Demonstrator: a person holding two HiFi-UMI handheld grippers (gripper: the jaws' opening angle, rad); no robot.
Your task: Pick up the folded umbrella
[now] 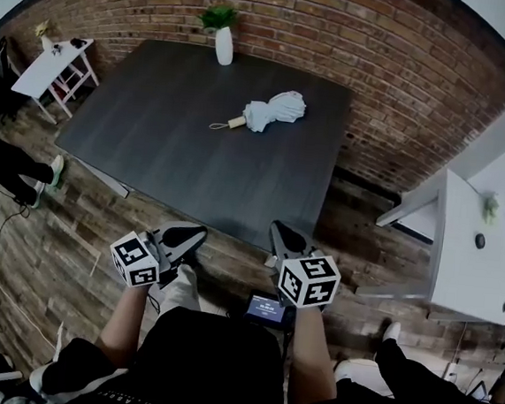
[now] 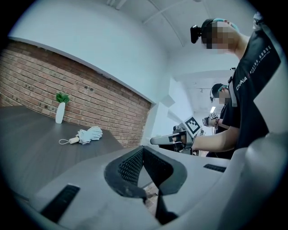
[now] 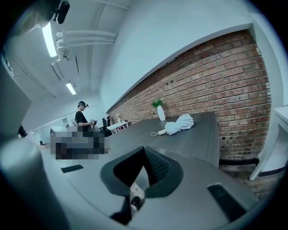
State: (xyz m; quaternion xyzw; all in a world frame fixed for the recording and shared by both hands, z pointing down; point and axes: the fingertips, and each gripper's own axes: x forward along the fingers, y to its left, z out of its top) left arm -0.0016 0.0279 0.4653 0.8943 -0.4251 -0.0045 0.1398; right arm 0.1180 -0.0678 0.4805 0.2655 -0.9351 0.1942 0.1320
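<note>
Hovering before the dark grey table (image 1: 152,143), pickup unstarted.
The pale blue folded umbrella (image 1: 274,112) is lying on the table's far half; left gripper (image 1: 187,232) and right gripper (image 1: 283,235) are hanging off its near edge, pinched together, empty.

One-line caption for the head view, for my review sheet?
Left tongs and right tongs, both shut and empty, hover short of the table where the umbrella lies folded near a vase.
</note>
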